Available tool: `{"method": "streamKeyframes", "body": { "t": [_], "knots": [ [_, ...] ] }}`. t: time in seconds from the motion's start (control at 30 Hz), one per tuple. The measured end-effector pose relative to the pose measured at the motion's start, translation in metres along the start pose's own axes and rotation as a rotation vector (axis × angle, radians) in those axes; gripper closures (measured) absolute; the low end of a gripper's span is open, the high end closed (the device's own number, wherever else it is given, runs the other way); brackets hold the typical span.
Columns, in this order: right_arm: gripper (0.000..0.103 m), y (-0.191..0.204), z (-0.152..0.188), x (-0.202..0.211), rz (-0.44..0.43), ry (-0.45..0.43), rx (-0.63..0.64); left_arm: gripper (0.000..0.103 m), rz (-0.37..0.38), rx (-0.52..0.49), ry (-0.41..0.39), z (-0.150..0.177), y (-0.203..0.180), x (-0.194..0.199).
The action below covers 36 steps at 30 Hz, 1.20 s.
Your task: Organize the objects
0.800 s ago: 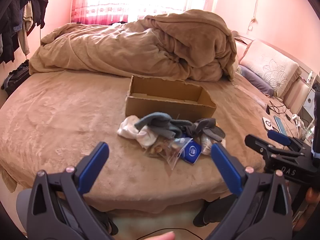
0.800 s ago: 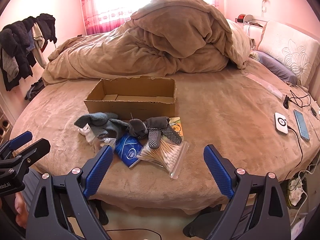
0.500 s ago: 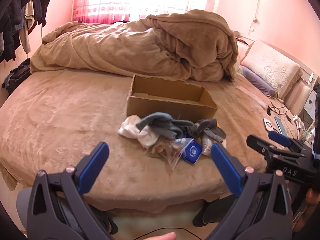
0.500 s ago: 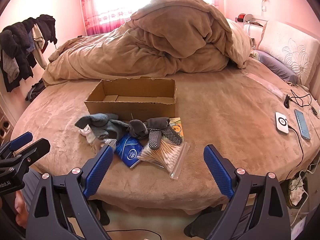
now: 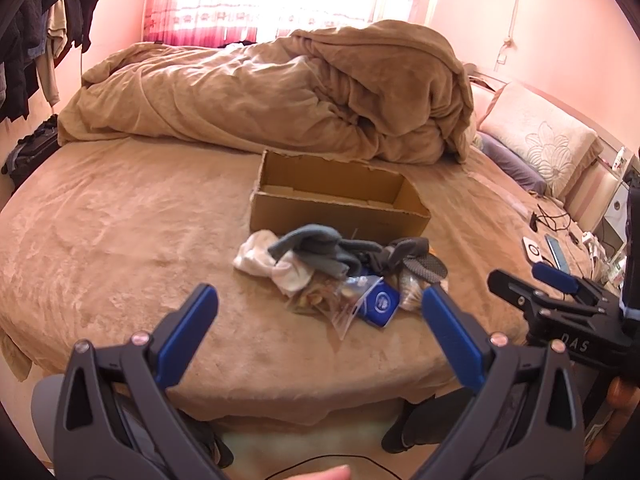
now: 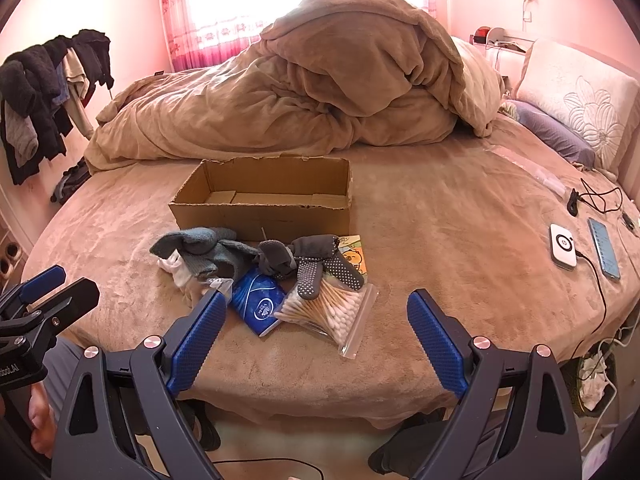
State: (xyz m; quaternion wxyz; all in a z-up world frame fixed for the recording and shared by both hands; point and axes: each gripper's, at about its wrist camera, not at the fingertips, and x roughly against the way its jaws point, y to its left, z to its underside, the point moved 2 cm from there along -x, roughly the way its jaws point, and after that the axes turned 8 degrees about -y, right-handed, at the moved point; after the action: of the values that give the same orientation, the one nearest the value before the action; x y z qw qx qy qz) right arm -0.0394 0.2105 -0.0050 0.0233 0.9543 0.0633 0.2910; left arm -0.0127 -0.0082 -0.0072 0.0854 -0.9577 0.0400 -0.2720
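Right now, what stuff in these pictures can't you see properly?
- Open brown cardboard box: near wall hides part of its floor, both views.
- Yellow cartoon-printed card: mostly under the dark grey dotted socks, right view.
- Clear bag of brownish bits: contents blurred, left view.
- Blue packet: print too small.

slight left gripper (image 5: 320, 304) drift toward cardboard box (image 5: 340, 208)

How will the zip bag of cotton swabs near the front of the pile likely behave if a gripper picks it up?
The bag of cotton swabs is thin clear plastic, so it would probably sag and feel slippery. It looks light for its size, loosely filled with swabs. A dotted grey sock lies across its top and would likely drag or slide off.
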Motion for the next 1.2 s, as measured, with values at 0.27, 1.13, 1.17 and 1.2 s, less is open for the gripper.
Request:
{"method": "streamKeyframes", "body": {
  "t": [0.27,1.13,1.17,1.2],
  "knots": [
    [0.009,0.0001,0.0001,0.0000,0.000,0.000,-0.002,0.001,0.002,0.009,-0.002,-0.0009,0.0014,0.0000],
    [0.009,-0.0004,0.0018,-0.0043,-0.008,0.003,-0.012,0.001,0.007,0.011,-0.007,-0.0004,0.0037,-0.0015],
    [0.009,-0.0004,0.0019,-0.0043,-0.007,0.004,-0.011,0.001,0.007,0.009,-0.006,-0.0004,0.0033,-0.0022],
    [0.009,-0.0010,0.0022,-0.0043,-0.008,0.005,-0.013,0.001,0.007,0.008,-0.004,-0.0003,0.0031,-0.0031]
  ]
}}
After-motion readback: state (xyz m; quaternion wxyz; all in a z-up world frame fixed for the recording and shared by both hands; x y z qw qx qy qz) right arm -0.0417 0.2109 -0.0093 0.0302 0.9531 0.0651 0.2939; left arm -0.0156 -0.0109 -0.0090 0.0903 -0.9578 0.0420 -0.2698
